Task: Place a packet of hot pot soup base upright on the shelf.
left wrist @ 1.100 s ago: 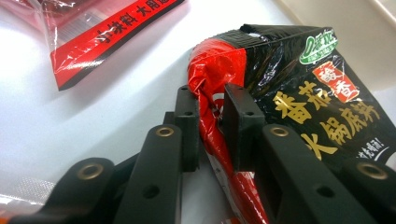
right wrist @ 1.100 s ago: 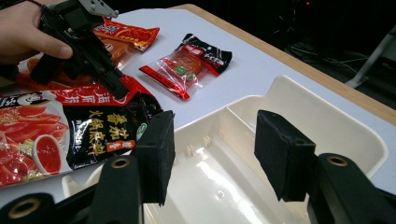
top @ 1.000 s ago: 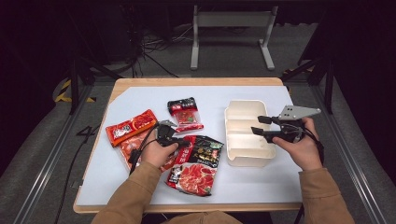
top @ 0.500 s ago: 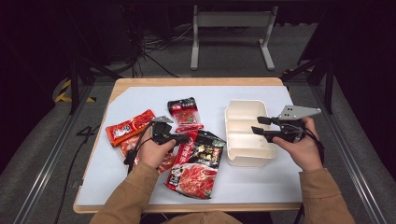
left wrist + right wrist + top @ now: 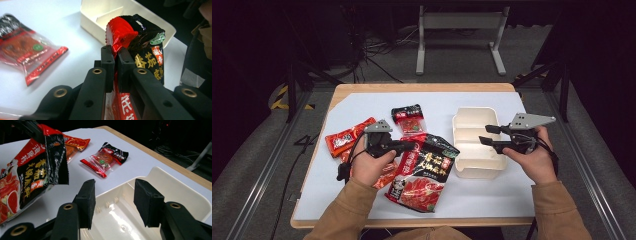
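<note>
A large red-and-black foil soup-base packet (image 5: 424,170) hangs tilted above the white counter (image 5: 362,200), its top edge pinched between the closed fingers of the left gripper (image 5: 409,146). Beside it, the right gripper (image 5: 486,135) hovers over a cream plastic divided tray (image 5: 472,120), fingers apart and empty.

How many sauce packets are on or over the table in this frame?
4: a large black-and-red packet lifted in the left gripper, a small clear one behind it, an orange one at left, and one partly hidden under the left hand. More may be hidden.
</note>
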`<state>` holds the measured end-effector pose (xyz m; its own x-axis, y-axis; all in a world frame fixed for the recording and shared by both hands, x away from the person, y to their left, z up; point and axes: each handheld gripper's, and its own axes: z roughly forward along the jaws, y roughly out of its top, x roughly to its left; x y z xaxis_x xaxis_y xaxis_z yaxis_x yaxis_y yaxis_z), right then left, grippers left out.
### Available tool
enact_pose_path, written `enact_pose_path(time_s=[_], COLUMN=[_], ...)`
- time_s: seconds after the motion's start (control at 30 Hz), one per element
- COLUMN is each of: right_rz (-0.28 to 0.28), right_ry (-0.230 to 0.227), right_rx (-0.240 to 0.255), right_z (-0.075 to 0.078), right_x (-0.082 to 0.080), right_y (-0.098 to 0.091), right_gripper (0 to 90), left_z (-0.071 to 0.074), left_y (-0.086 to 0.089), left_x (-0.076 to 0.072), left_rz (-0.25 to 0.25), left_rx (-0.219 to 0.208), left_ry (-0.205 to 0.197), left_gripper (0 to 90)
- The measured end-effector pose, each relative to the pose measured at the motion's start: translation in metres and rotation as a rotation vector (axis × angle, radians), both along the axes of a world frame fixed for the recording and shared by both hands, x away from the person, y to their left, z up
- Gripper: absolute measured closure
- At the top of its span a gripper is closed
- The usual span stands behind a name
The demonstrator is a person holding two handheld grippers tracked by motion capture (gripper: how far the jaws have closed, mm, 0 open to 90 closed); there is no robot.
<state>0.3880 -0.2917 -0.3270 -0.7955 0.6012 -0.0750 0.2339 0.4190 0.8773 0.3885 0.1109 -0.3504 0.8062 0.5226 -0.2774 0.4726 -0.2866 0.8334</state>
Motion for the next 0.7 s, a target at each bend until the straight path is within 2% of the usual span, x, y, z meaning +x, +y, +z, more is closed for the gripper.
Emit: enact_pose_path(time_s=[0.2, 0.27, 0.3, 0.47, 0.7], right_rz=[0.008, 0.015, 0.018, 0.036, 0.060], right_ry=[-0.005, -0.008, -0.009, -0.010, 0.004], right_rx=[0.015, 0.022, 0.026, 0.041, 0.071], right_z=[0.003, 0.005, 0.006, 0.008, 0.010], right_x=[-0.002, -0.004, -0.004, -0.007, -0.009], right_y=[0.001, 0.001, 0.001, 0.004, 0.009], right_gripper=[51.9, 51.9, 51.9, 51.4, 49.2], left_z=[0.021, 0.024, 0.030, 0.035, 0.037], left_y=[0.002, 0.002, 0.003, 0.006, 0.011], left_x=[-0.017, -0.020, -0.025, -0.029, -0.032], left_rz=[-0.025, -0.026, -0.030, -0.018, 0.030], left_rx=[0.000, 0.005, 0.017, 0.017, -0.013], left_ry=[-0.103, -0.119, -0.151, -0.190, -0.225], left_gripper=[85.9, 86.0, 85.9, 85.9, 86.0])
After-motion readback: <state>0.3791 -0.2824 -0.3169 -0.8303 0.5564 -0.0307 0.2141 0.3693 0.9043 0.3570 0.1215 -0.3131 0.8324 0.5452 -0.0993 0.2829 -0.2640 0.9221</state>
